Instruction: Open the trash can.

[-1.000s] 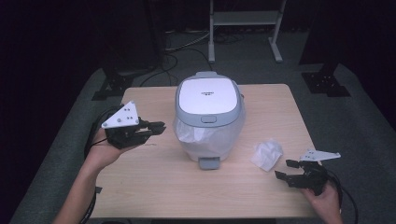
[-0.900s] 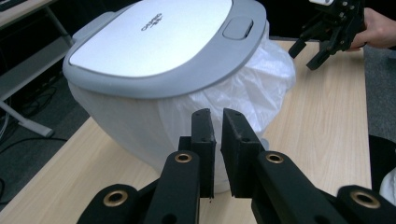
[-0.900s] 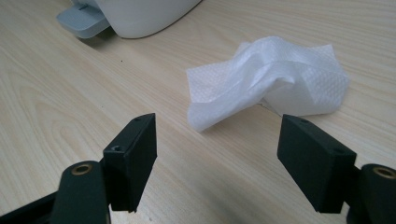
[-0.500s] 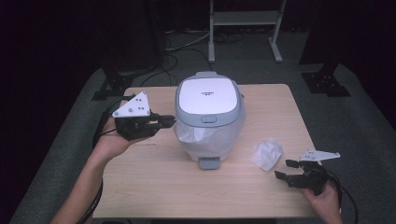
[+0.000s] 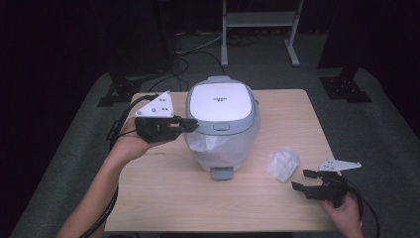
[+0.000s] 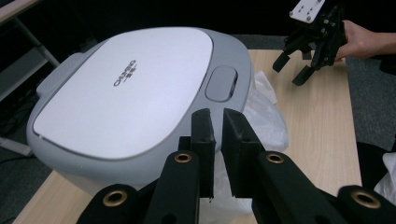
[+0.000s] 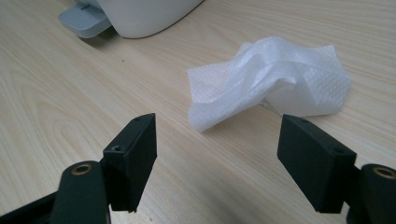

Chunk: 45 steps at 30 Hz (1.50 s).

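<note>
Left gripper (image 5: 190, 125), jaws shut empty, neared glossy rounded cooker (image 5: 221, 106); right gripper (image 5: 301, 180) gapes, apparently empty.

One counter (image 5: 163, 198) carries everything. On it stands one white rice cooker (image 5: 222, 106) with one grey lid button (image 5: 221, 126). One crumpled white tissue (image 5: 282, 163) lies on the wood, and what seems to be one more piece of tissue or plastic (image 5: 208, 144) hangs under the cooker's lid. Two hand-held grippers: one left (image 5: 190, 125), one right (image 5: 303, 179).

white-lidded grey rice cooker (image 5: 221, 114), white embossed tissue (image 5: 283, 163), pale wood-grain table (image 5: 163, 198)
</note>
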Each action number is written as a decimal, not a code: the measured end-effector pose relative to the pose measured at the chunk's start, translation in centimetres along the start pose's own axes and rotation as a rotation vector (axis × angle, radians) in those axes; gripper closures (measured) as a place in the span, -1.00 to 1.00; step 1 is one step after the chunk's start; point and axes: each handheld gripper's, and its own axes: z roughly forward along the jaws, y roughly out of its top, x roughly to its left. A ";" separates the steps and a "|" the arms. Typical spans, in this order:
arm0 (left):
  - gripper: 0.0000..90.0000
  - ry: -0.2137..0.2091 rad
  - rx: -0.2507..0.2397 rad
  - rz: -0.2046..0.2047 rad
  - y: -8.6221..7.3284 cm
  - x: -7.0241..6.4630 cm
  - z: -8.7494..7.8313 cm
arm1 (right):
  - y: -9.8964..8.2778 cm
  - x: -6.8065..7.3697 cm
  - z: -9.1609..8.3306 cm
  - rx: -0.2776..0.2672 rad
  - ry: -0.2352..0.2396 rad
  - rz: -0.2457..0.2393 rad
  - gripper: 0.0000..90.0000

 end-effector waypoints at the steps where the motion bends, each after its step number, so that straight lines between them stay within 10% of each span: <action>1: 0.84 -0.004 0.004 0.004 0.2 0.0 0.1 | 0.0 0.0 0.0 0.000 0.000 -0.001 -0.39; 45: 0.84 -0.090 0.016 0.010 2.7 0.7 6.6 | 0.2 -0.1 -0.2 -0.020 0.023 0.000 -0.39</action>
